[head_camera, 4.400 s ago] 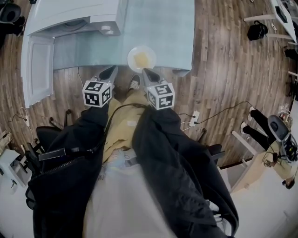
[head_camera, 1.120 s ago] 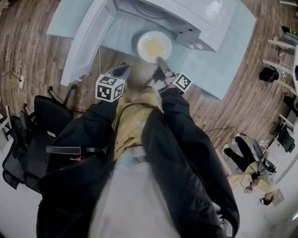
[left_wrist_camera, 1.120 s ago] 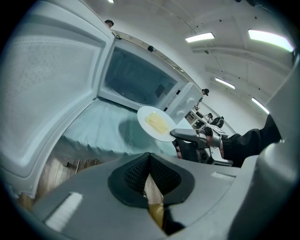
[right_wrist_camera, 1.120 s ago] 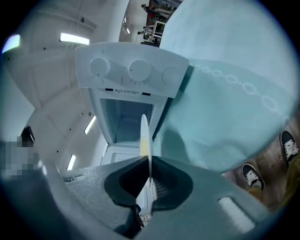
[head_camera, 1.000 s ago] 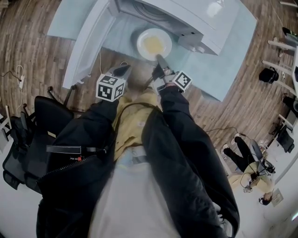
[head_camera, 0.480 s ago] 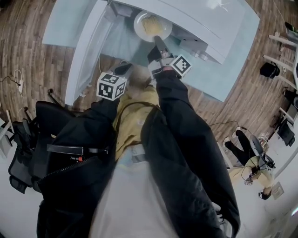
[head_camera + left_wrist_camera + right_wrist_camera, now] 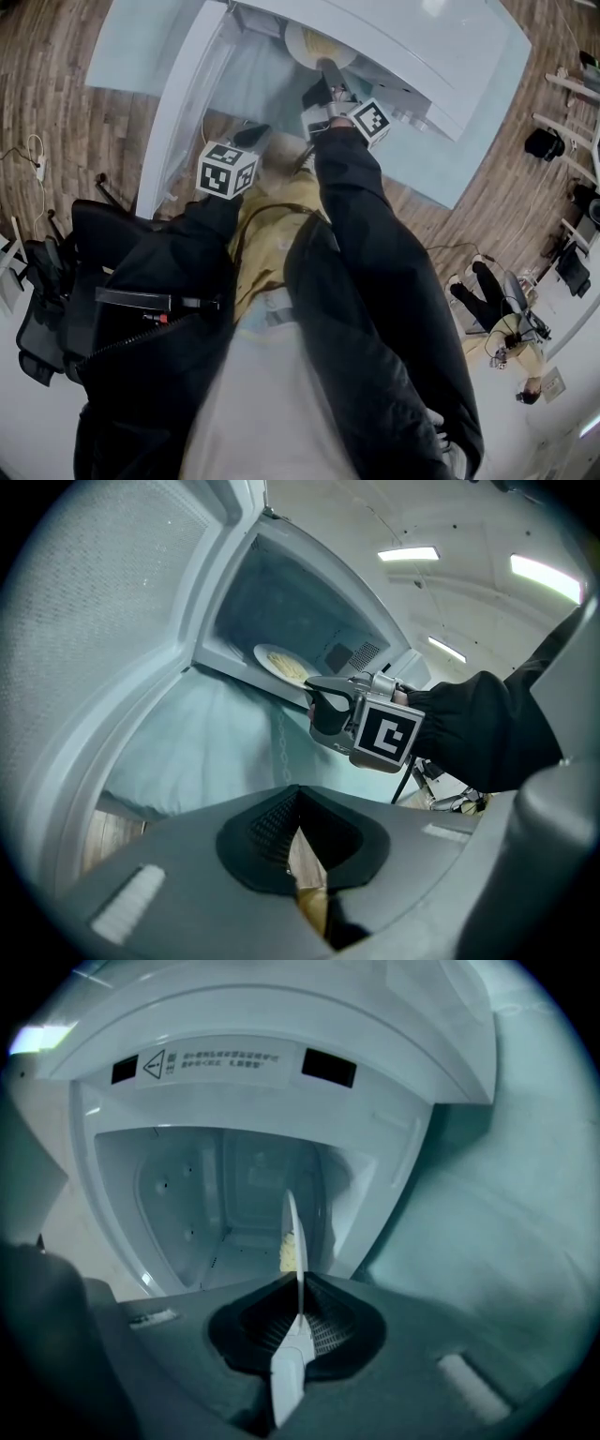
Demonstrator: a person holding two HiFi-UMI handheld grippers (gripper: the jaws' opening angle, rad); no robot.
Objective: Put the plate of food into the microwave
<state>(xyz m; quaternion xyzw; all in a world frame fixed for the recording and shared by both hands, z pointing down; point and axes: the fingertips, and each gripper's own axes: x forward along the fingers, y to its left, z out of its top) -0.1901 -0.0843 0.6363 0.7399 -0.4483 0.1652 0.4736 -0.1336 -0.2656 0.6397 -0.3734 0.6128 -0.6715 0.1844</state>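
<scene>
Microwave cavity (image 7: 187, 1194) opens just ahead of my right gripper (image 7: 325, 73), clamped on the plate (image 7: 302, 42) rim to hold food (image 7: 287, 1252) level, I think; left gripper (image 7: 251, 136) is closed, empty.

The plate (image 7: 312, 44) is at the mouth of the microwave (image 7: 412, 37) on the desk (image 7: 473, 141), before your right gripper (image 7: 328, 69). The open door (image 7: 173, 103) stands at its left. Your left gripper (image 7: 249, 137) is further back, beside the door.

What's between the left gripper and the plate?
Only the right gripper, shut on the plate's near rim at the microwave's mouth. The left gripper view shows it. The left gripper is shut and empty.
</scene>
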